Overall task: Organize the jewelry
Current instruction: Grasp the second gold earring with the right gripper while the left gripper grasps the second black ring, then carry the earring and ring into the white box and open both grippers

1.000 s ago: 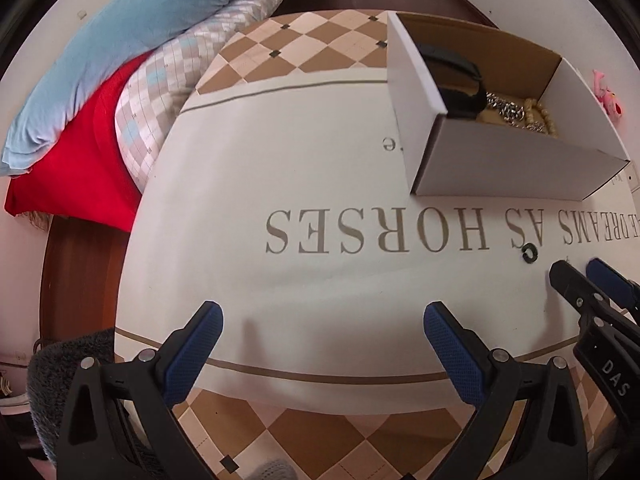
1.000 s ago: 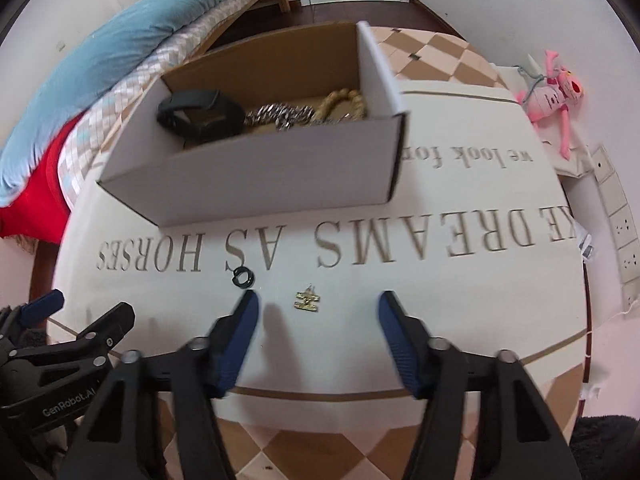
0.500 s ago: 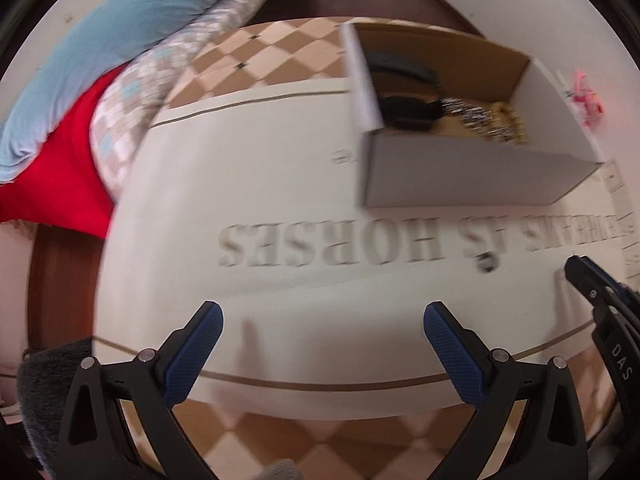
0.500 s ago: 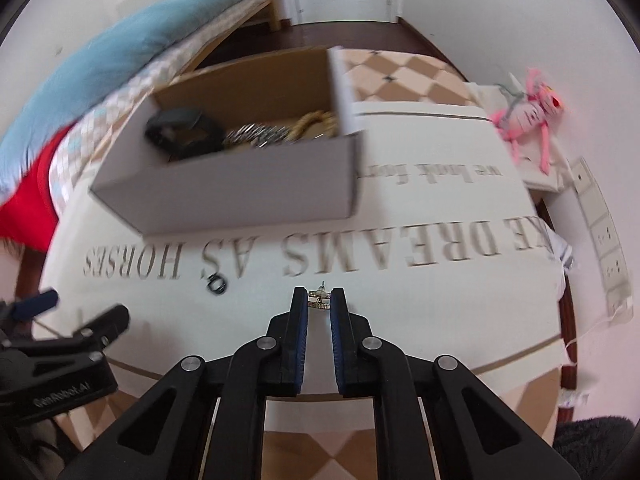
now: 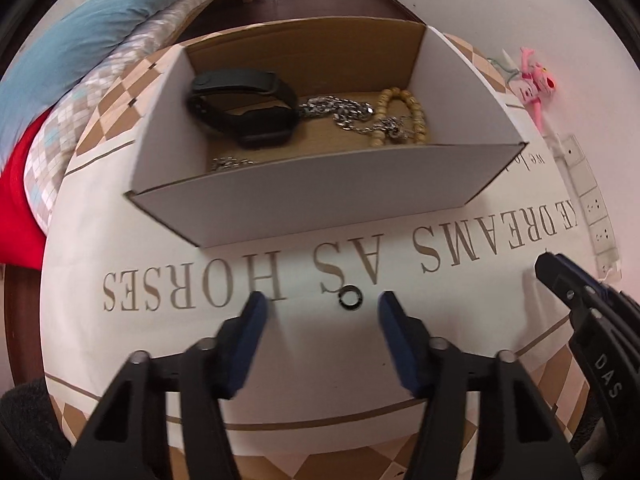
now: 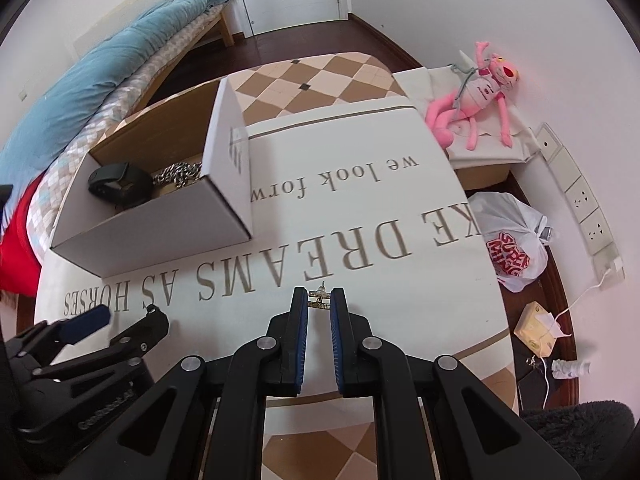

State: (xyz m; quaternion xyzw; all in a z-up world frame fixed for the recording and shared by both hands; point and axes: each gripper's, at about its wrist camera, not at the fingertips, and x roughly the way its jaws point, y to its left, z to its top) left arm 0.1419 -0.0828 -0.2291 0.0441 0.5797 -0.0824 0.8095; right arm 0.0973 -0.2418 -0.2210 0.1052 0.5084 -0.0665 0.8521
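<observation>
A white cardboard box stands on the printed tablecloth and holds a black wristband, a silver chain and a wooden bead bracelet. A small black ring lies on the cloth between the fingertips of my left gripper, which is open around it. My right gripper is shut on a small gold earring and holds it above the cloth, right of the box. The left gripper also shows in the right wrist view.
A bed with a blue duvet lies to the left. A pink plush toy, a white plastic bag and wall sockets are at the right, beyond the table edge.
My right gripper closed on the gold earring and lifted it off the cloth. My left gripper swung right and forward to the black ring, its fingers narrowing around it.
</observation>
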